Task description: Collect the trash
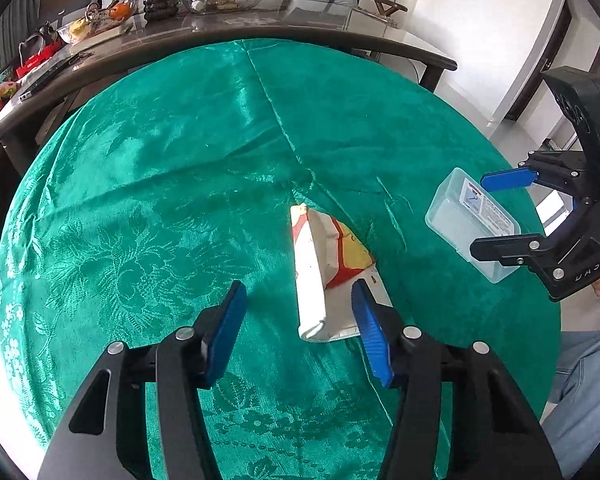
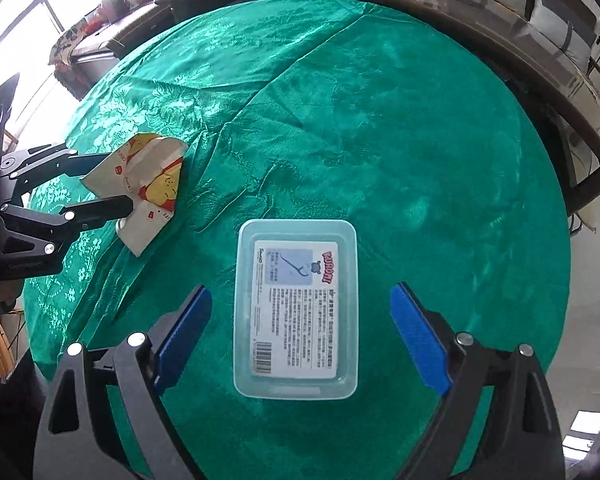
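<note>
Green cloth fills both views, draped over a round table, with a long dark table curving beyond it, loaded with bowls, a pot and clutter. On the cloth, two bits of trash. The clear plastic box, label up, lies between the right claw's fingers, jaws wide apart, blue pads off both its long sides, not touching. The flattened paper carton, white with red and yellow print, sits ahead of the left claw, jaws also spread; its near end lies just beside the right-hand pad, the left-hand one well clear. Nothing stands between either claw and its piece, only creases in the cloth. The right wrist view shows the carton's cartoon face and a window at left; the left wrist view shows a jeans-clad leg at lower right.
</note>
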Available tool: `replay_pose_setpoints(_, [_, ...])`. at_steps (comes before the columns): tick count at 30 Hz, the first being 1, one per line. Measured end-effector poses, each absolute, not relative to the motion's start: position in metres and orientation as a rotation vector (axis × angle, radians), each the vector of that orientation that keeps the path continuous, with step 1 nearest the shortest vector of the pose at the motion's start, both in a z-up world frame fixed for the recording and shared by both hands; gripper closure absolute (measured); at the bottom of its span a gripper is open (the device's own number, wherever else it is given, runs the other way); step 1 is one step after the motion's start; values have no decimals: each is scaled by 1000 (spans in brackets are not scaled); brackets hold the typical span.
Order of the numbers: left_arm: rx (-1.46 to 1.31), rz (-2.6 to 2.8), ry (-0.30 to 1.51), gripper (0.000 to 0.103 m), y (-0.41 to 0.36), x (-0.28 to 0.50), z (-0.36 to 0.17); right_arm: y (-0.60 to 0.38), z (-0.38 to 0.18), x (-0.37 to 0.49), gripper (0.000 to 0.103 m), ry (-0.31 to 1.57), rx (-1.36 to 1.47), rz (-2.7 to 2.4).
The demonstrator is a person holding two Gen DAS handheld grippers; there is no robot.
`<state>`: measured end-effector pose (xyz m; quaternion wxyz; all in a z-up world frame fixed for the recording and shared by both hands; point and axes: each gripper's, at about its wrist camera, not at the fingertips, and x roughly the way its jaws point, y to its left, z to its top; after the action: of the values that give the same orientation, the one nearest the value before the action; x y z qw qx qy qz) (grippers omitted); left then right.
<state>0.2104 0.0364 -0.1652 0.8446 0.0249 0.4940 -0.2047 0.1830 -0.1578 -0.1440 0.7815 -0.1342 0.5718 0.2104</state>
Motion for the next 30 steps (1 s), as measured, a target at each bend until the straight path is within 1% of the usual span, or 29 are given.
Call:
replay_pose_setpoints(1, [46,-433,1045,71,37,212,-165,-158,-144,184,29,1238,-289,448])
replay_pose_setpoints(2, [44,-437,1051,82,37,213,-166,-158,-143,186,44,1243,-273,452])
replay_pose_setpoints(3, [38,-450,1054,91,37,213,-166,-161,-140,184,44,1239,-264,447])
replay_pose_setpoints(4, [32,-455,1049,93,37,213,-165,-161,-136,181,44,1222,-269,443])
replay_pose_setpoints(11, [12,-481,1008,96,33,204,-150,-180,-112,164,44,1143,-169,430])
replay_pose_setpoints(16, [37,-549,971,96,4,192,-129,-213,-103,148,44,1111,-31,417])
replay_pose_setpoints(19, [59,-618,962,96,-28,181,-119,-246,-95,130,44,1076,72,398])
replay_pose_setpoints(23, [76,-734,963,96,-85,165,-111,-319,-87,99,44,1035,197,301])
replay_pose_setpoints(26, [93,-824,976,95,-142,153,-109,-380,-91,81,44,1018,241,178])
replay_pose_setpoints(30, [150,-929,992,95,-230,138,-110,-463,-109,61,44,1018,314,12])
